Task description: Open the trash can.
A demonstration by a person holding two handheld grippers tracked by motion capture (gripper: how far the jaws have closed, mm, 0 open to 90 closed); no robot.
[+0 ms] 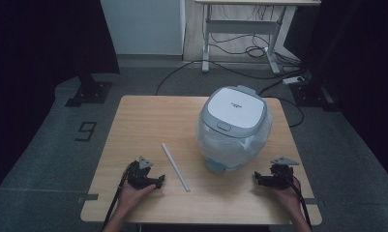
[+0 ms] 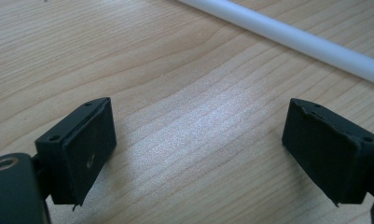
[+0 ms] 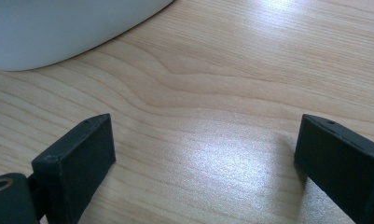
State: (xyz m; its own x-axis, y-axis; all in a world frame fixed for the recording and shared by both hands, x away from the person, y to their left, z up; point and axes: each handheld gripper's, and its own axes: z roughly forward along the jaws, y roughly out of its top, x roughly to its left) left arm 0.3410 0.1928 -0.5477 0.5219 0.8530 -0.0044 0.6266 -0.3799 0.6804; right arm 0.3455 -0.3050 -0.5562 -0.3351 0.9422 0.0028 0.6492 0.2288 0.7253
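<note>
A white and grey lidded bin (image 1: 233, 126) with a clear plastic bag around its body stands on the right half of the wooden table (image 1: 133, 121). A thin white rod (image 1: 175, 166) lies slanted on the table left of the bin. My left gripper (image 1: 158, 181) rests near the front edge, left of the rod, jaws open and pointing right; the left gripper view shows the rod (image 2: 287, 37) beyond the open, empty jaws of my left gripper (image 2: 201, 135). My right gripper (image 1: 257, 179) rests front right, open and empty, with the bin's base (image 3: 58, 28) ahead of its jaws (image 3: 203, 140).
Grey carpet surrounds the table. A white desk frame (image 1: 240, 34) with loose cables and a power strip (image 1: 294, 80) stands on the floor behind. Dark curtains hang at both sides. Bare wood lies between the two grippers.
</note>
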